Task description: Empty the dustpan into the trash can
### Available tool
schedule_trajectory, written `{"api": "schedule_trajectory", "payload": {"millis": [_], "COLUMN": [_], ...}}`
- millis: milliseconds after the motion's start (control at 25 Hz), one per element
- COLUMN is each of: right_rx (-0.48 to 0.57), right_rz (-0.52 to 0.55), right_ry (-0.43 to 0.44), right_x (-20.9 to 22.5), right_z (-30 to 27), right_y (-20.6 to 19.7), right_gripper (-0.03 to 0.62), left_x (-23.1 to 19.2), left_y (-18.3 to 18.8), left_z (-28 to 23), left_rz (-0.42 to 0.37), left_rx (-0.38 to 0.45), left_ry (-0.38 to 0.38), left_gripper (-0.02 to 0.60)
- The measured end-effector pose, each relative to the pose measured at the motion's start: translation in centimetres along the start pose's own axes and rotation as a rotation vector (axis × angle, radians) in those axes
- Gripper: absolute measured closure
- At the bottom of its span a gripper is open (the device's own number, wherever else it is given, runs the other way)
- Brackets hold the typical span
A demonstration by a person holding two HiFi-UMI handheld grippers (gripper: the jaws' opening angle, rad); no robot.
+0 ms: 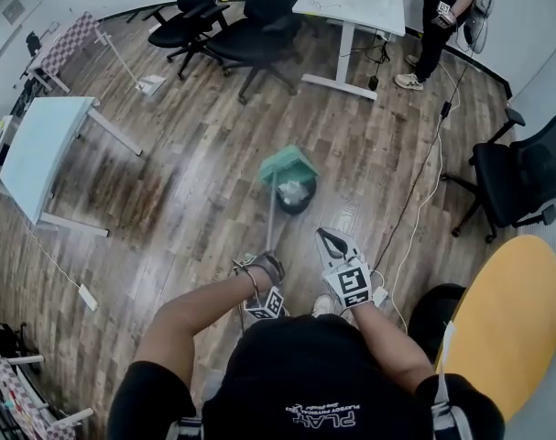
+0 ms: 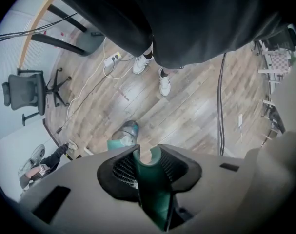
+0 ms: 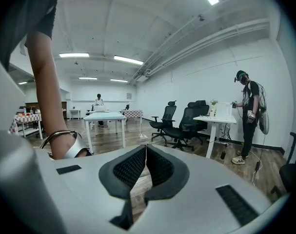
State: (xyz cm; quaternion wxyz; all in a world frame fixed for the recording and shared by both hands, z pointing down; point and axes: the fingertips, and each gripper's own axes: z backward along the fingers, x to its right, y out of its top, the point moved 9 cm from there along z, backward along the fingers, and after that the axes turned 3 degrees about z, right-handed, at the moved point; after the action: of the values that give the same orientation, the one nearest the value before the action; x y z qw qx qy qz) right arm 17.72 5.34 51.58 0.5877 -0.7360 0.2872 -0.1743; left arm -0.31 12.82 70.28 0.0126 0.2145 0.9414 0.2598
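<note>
In the head view the green dustpan [image 1: 289, 165] is tipped over a dark trash can [image 1: 296, 200] that holds white litter. Its long thin handle [image 1: 272, 218] runs back to my left gripper [image 1: 262, 269]. In the left gripper view that green handle [image 2: 152, 184] sits clamped between the two dark pads of the left gripper [image 2: 147, 155], and the trash can [image 2: 126, 132] and a corner of the dustpan [image 2: 114, 144] show beyond the tips. My right gripper [image 1: 323, 236] hovers just right of the handle; its pads meet with nothing between them [image 3: 146, 149].
Black office chairs [image 1: 250, 26] and a white desk [image 1: 351, 3] stand at the back, with another person [image 1: 442, 16] beside the desk. A pale blue table [image 1: 39, 145] is on the left. On the right are a black chair [image 1: 525, 177], a yellow round table [image 1: 511, 328] and floor cables [image 1: 424, 191].
</note>
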Motion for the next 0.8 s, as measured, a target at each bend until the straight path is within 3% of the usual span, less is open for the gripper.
{"api": "schedule_trajectory", "payload": {"millis": [200,480,800], "right_rx": [-0.001,-0.009,-0.012], "right_rz": [0.0,0.008,0.002], "right_ry": [0.01,0.007,0.001], "right_x": [0.0,0.1,-0.1], "right_z": [0.1,0.5,0.9], "right_y": [-0.1,-0.2,-0.7], "right_gripper": [0.569,0.569,0.569], "left_x": [0.3,-0.3,-2.1], "left_y": [0.1,-1.2,-3.5], "left_z": [0.1,0.5,2.1], "left_rz": [0.019,0.102,0.368], "left_rx": [0.005,0.052,0.156], "left_ry": [-0.009,0.005,0.064], "left_gripper": [0.459,0.457,0.46]}}
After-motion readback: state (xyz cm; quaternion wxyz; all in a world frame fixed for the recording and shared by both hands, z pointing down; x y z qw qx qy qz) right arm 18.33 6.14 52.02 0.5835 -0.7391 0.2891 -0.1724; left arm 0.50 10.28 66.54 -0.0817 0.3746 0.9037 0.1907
